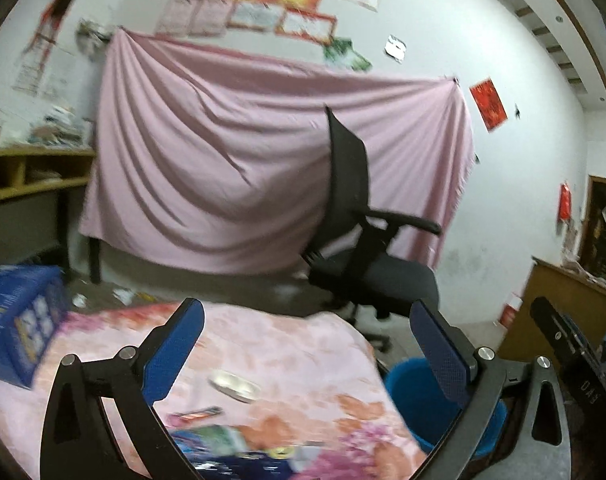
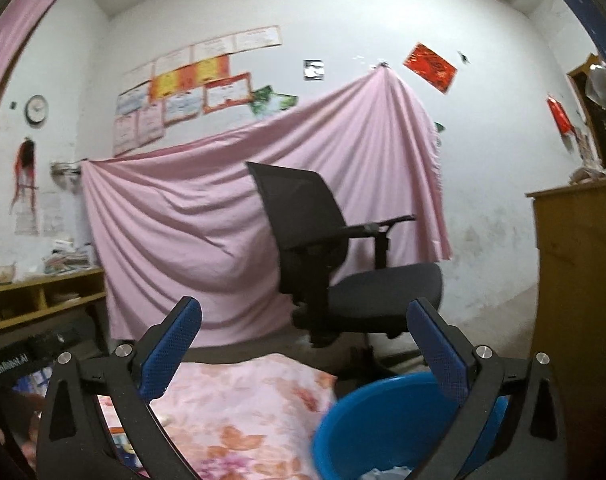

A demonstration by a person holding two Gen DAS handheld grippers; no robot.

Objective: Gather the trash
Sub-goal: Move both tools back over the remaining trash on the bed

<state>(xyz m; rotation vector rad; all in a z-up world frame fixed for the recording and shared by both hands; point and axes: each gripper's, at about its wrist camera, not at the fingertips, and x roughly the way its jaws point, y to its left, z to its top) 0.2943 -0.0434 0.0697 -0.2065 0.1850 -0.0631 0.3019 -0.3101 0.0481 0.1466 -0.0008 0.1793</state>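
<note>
Left wrist view: the left gripper hovers with fingers spread wide, empty. Wrappers lie blurred near the desk front edge, so a rushed grasp could miss.

Right wrist view: the right gripper, wide, empty, hangs above the blue bin off the desk's right edge; a swing might tip it.

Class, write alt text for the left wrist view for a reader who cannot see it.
The open left gripper hangs above a table under a pink floral cloth strewn with wrappers and a flattened silver foil piece. A blue plastic bucket stands beside the table, a black mesh office chair beyond.
</note>
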